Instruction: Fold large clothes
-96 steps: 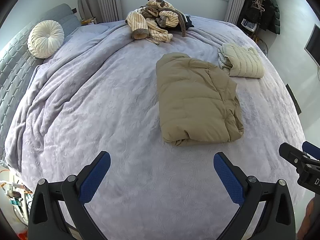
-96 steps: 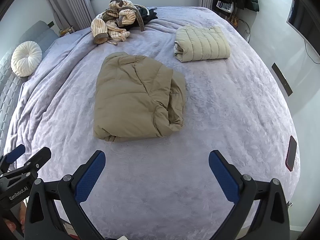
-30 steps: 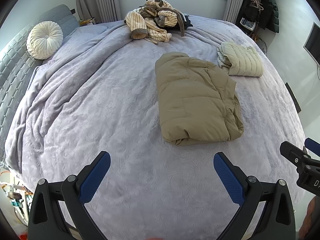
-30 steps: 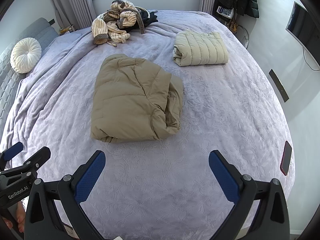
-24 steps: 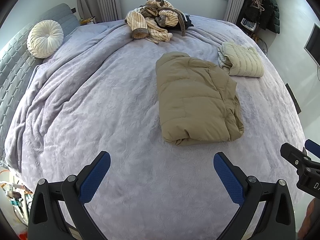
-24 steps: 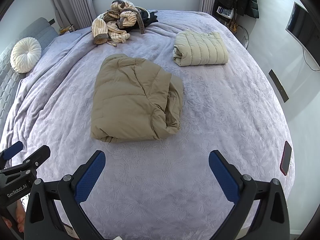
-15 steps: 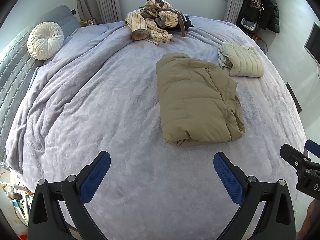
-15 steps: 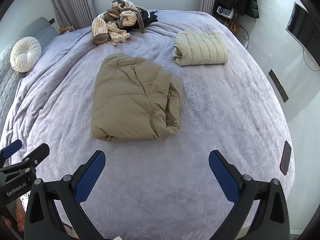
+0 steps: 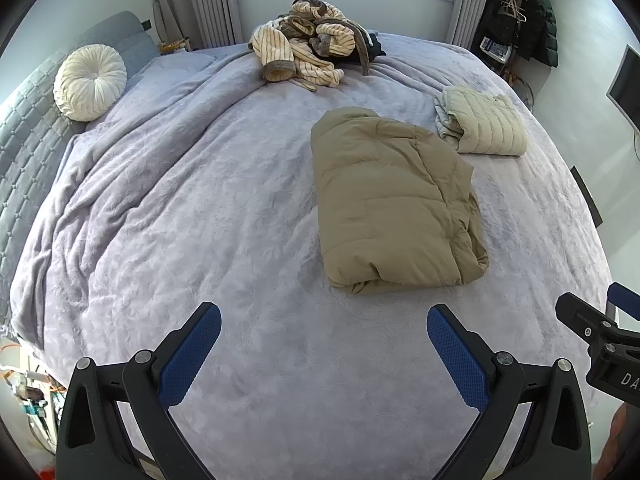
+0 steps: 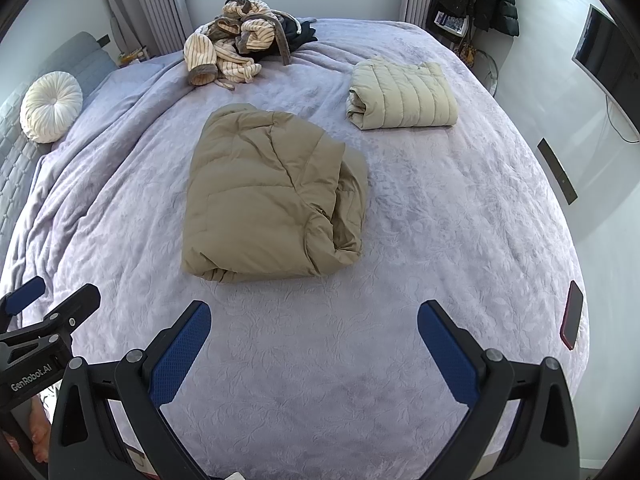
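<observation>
Both hand-held tools are hovering over the near edge of the bed (image 9: pixel 200 220) with nothing between their fingers. The left gripper (image 9: pixel 324 344) is standing with its 2 blue pads spread wide apart, and the right gripper (image 10: pixel 314 344) is doing the same, gripping no cloth.

The tan puffer jacket (image 9: pixel 392 204) is lying ahead of both, already folded into a thick bundle on the blanket. From the left gripper it is sitting ahead and off to the right; from the right gripper it is sitting ahead and slightly to the left (image 10: pixel 268 196). So it is lying between the 2 tools, and neither looks clearly nearer. Its long axis is running away from the grippers, toward the window, with the bulky rolled edge on its right side.

Farther ahead and to the right, the cream quilted jacket (image 10: pixel 404 94) is resting folded, well apart from the tan one. The striped robe heap (image 9: pixel 308 56) is lying unfolded at the far end, straight ahead of the left gripper and ahead-left of the right gripper.

Judging by this layout, the heap is probably the next garment, and both arms would need a long forward reach past the tan bundle.
</observation>
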The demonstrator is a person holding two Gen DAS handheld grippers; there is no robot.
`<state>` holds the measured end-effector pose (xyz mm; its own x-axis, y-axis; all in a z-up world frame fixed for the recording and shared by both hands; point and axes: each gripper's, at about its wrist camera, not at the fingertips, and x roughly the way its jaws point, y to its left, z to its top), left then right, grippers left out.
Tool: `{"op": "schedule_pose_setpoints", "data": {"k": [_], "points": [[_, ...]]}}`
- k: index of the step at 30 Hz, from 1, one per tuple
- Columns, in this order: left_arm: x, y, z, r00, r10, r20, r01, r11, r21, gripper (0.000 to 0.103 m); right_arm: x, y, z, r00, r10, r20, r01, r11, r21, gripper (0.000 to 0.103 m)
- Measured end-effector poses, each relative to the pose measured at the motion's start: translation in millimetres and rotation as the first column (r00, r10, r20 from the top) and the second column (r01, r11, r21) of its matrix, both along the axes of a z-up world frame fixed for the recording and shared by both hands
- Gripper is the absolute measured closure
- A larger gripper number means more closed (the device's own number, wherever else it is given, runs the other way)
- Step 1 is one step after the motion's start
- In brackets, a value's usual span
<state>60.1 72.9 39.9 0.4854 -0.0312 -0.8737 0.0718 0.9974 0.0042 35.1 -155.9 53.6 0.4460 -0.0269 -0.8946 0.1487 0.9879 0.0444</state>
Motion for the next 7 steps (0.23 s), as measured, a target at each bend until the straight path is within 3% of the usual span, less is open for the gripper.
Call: {"op": "schedule_pose_setpoints", "data": {"k": [7], "points": [[2.0,0.5,-1.8,1.000,-0.020,-0.014,0.020,1.000,-0.007,0.000,0.6,0.6,-0.2,1.000,0.002,0.001,-0.002,1.000,-0.002,0.000]]}}
